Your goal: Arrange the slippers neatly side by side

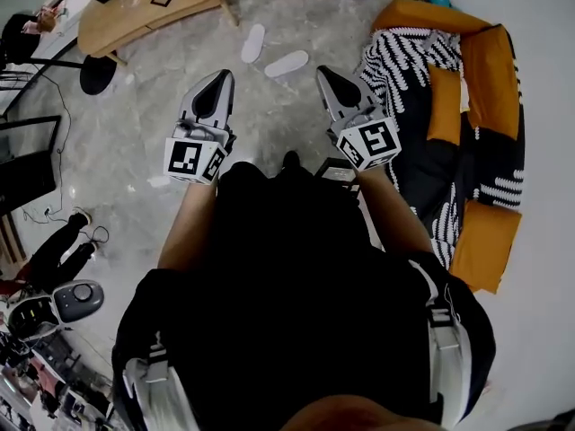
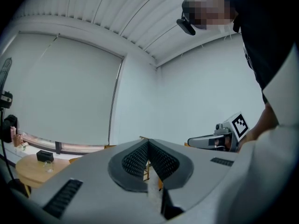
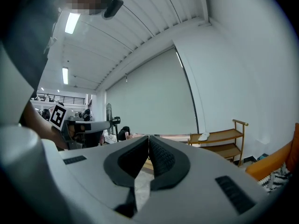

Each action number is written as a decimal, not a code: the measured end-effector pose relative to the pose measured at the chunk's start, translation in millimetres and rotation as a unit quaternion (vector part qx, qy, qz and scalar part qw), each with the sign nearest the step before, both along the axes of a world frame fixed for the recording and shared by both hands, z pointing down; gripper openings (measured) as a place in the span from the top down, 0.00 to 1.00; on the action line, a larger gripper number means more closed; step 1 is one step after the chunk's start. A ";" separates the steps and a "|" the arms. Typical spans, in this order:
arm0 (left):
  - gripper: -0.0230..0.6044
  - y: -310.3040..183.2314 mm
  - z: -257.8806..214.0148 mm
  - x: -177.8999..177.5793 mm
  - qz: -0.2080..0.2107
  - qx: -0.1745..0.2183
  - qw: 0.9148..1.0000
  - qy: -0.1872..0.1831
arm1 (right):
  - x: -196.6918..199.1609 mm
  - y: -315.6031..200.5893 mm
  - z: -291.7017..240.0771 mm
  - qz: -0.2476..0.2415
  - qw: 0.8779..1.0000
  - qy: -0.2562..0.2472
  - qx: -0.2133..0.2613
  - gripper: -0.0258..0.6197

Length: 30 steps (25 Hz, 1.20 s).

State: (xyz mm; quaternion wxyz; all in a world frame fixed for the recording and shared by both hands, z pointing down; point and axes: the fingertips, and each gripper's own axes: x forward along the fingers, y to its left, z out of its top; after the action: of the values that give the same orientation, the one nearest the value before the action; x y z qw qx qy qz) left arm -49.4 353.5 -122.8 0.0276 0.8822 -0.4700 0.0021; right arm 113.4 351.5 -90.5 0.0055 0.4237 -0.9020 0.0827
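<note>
White flat slipper (image 1: 253, 42) and its white mate (image 1: 287, 63) lie splayed beyond left tongs (image 1: 216, 86) and right tongs (image 1: 329, 80), both pressed together, empty.

Slippers (image 1: 286, 63) on floor (image 1: 171, 97), sofa (image 1: 449, 106) at right

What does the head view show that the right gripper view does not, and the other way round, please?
Only the head view shows a white slipper and a second slipper, lying apart on the floor. Only the right gripper view shows the ceiling lights. Both show the left gripper and the right gripper, each shut and empty, and the orange sofa.
</note>
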 end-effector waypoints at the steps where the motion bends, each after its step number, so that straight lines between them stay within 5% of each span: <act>1: 0.94 -3.6 0.3 0.4 -0.001 0.000 1.000 0.000 | 2.4 -4.6 2.4 0.002 1.000 -0.002 -0.004 0.91; 13: 0.94 -91.6 42.4 -29.8 0.002 -0.035 0.999 0.030 | 13.9 -86.9 51.1 0.041 0.998 0.014 -0.055 0.91; 30: 0.94 -296.1 148.5 -77.3 0.005 -0.081 0.996 0.034 | -43.1 -284.4 137.8 0.040 0.988 0.082 -0.124 0.91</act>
State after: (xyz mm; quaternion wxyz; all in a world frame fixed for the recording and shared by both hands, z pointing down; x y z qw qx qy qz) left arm -126.7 57.4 25.6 0.1149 0.8790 -0.4627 0.0106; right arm 70.3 67.1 47.3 0.1284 0.4605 -0.8639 0.1589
